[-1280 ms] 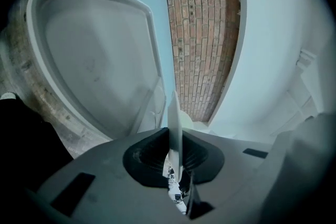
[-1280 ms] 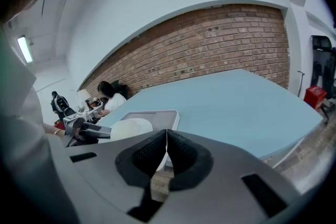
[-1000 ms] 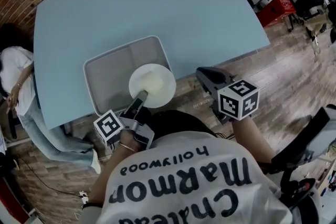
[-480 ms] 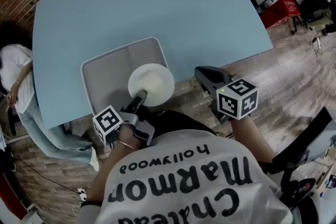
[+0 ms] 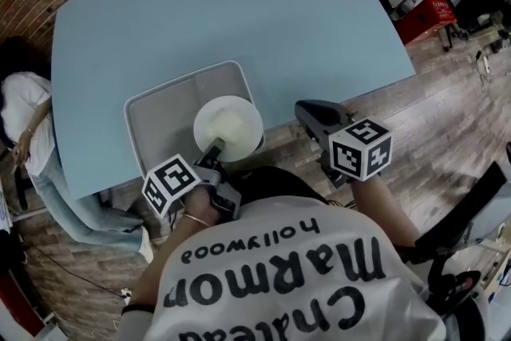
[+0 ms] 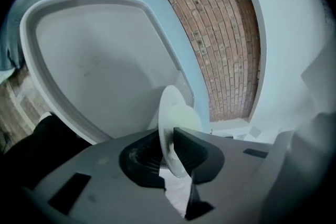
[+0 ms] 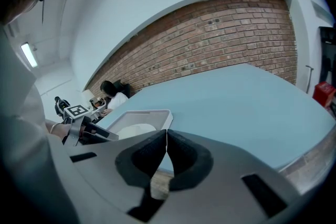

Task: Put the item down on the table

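Left gripper view: left gripper [image 6: 169, 150] clamped on the rim of the white plate [image 6: 176, 122], seen edge-on. Only the head view places the plate over the near right corner of the grey tray [image 5: 152, 112], on the blue table [image 5: 239, 4]. Right gripper [image 7: 166, 150] closed, empty. Brick wall [image 7: 220, 29] beyond; wood floor [image 5: 431, 92].

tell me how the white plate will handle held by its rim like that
Probably stiff: the plate shows no sag though the left gripper pinches only its rim. Likely slippery, as it looks smooth. Gripped at the edge, it may pivot down toward the tray.
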### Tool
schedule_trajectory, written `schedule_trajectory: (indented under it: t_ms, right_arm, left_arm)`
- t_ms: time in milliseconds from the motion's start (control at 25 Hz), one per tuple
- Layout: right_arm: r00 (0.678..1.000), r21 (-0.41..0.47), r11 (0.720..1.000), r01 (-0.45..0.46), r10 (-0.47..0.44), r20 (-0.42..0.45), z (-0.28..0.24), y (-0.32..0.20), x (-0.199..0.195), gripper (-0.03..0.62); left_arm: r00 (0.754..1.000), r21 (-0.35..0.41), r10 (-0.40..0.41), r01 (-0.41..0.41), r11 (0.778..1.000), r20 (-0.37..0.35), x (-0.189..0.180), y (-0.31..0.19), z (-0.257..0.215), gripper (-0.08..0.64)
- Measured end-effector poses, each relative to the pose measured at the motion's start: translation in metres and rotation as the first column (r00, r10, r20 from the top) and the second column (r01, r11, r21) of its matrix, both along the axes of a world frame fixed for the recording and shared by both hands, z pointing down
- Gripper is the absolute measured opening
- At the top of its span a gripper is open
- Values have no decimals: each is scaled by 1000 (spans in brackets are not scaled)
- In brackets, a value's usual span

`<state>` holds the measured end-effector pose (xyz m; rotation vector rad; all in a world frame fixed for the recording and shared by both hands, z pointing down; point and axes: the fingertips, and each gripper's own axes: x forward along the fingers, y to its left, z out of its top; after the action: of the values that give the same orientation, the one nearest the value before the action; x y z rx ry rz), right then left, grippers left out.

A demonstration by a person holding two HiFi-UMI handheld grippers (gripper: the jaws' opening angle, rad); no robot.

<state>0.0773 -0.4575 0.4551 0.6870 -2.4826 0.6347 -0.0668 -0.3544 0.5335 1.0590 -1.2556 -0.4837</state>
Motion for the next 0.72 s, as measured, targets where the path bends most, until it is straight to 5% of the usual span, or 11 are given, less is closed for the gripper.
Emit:
schedule_trajectory:
  t_ms: [400, 600, 720]
  right_arm:
    - [1000, -4, 1000, -18, 18, 4, 1, 3, 7, 11]
    - [1000, -6, 1000, -18, 18, 5, 2, 1, 9, 11]
    - [1000, -7, 1000, -20, 20, 4, 3, 1, 9, 11]
  left_arm:
    - [972, -17, 96, -95, 995, 212, -8, -4, -1, 43]
    - [907, -52, 184, -178, 983, 379, -9, -11, -1, 81]
    - [885, -65, 207, -198, 978, 417, -9, -12, -1, 97]
